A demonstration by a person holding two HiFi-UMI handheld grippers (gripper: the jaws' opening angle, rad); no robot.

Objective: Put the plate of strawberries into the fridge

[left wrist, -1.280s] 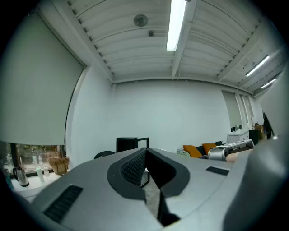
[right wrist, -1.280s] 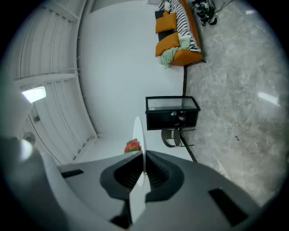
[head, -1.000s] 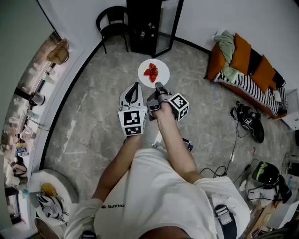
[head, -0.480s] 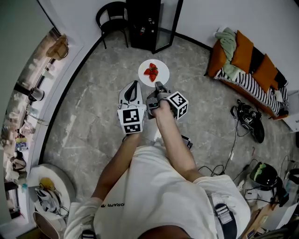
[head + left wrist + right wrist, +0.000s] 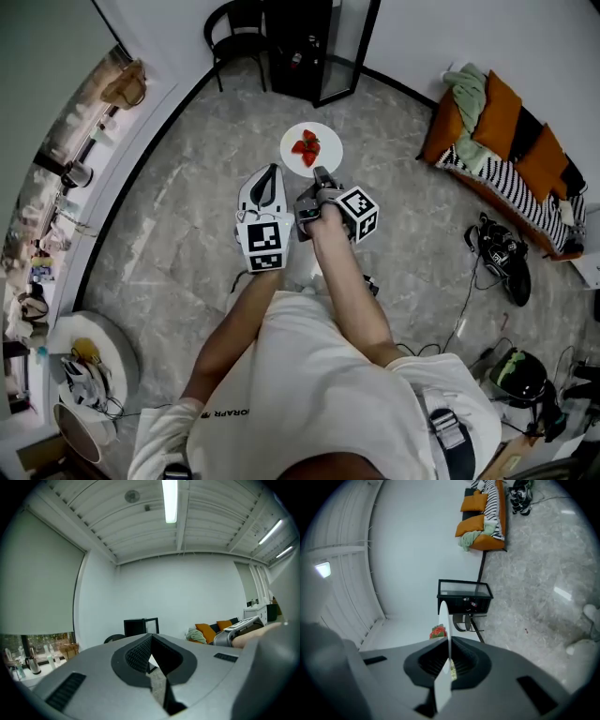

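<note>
A white plate (image 5: pixel 323 159) with red strawberries (image 5: pixel 306 147) is held out level over the floor, and my right gripper (image 5: pixel 319 175) is shut on its near rim. In the right gripper view the plate (image 5: pixel 444 620) shows edge-on between the pads, with the strawberries (image 5: pixel 438 632) on its left side. My left gripper (image 5: pixel 270 174) is beside it on the left, shut and empty; its tips (image 5: pixel 151 638) meet. The black fridge (image 5: pixel 302 49) stands ahead by the far wall with its glass door (image 5: pixel 349 47) swung open. It also shows as the fridge (image 5: pixel 464 597) in the right gripper view.
A black chair (image 5: pixel 236 33) stands left of the fridge. An orange sofa (image 5: pixel 511 141) with cushions and clothes lines the right wall, with black shoes (image 5: pixel 497 248) and cables on the floor near it. A cluttered counter (image 5: pixel 56 187) runs along the left.
Both grippers and the plate have moved a little toward the fridge. The right gripper's hold on the plate is unchanged, and the left gripper stays shut.
</note>
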